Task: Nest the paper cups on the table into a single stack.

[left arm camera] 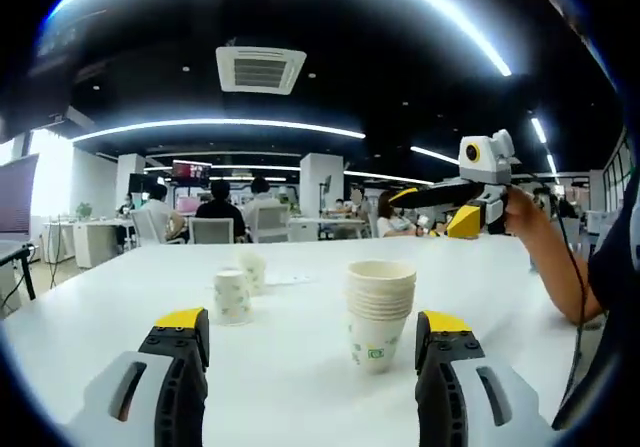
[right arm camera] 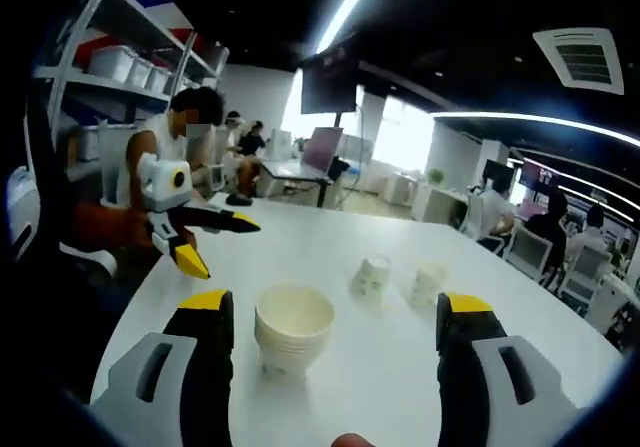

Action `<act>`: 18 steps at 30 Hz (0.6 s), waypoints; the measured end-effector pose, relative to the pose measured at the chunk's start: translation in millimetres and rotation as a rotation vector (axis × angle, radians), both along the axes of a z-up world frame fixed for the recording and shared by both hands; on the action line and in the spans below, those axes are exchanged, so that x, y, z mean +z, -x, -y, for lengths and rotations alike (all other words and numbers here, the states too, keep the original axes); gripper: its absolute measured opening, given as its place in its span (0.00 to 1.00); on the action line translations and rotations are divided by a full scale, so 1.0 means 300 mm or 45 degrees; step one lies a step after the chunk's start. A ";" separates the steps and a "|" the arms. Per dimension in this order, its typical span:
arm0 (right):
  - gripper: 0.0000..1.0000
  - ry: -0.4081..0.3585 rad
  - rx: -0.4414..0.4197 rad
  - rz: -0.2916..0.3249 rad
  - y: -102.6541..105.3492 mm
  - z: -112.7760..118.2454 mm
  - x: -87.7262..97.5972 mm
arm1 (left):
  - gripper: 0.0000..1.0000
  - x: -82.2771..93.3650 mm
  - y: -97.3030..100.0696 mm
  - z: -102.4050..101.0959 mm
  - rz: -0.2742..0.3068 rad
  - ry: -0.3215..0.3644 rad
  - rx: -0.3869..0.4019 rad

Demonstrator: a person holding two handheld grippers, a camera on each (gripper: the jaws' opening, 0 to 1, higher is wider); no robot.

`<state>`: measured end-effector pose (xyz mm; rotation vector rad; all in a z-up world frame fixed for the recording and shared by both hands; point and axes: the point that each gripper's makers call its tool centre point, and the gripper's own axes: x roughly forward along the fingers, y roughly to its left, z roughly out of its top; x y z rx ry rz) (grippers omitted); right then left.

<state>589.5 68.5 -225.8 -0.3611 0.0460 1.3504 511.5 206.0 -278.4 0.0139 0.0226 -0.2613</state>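
Two loose cups [left arm camera: 240,287] sit beyond the spread, empty left fingers [left arm camera: 310,359], stack [left arm camera: 379,312] just inside its right finger. Right fingers [right arm camera: 330,339] gape around the stack. Grip a rim gently.

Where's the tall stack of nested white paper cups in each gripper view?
Left gripper view: stack of nested white paper cups, right of centre, close to the right jaw.
Right gripper view: same stack, left of centre, close to the left jaw.
Shared landmark: two single paper cups standing beyond it.
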 end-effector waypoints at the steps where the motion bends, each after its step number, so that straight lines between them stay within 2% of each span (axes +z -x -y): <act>1: 0.90 0.001 -0.006 -0.002 -0.002 -0.002 -0.003 | 0.95 0.002 0.001 0.000 -0.003 0.000 -0.004; 5: 0.94 0.006 -0.042 -0.024 -0.025 0.002 -0.013 | 0.99 0.006 0.007 -0.004 -0.019 -0.007 -0.003; 11: 0.99 -0.055 -0.081 -0.053 -0.048 0.008 0.018 | 0.99 -0.003 0.022 -0.018 -0.047 -0.017 -0.005; 18: 0.99 -0.070 -0.087 -0.070 -0.038 -0.005 0.015 | 0.99 -0.032 0.033 -0.048 -0.085 0.014 0.011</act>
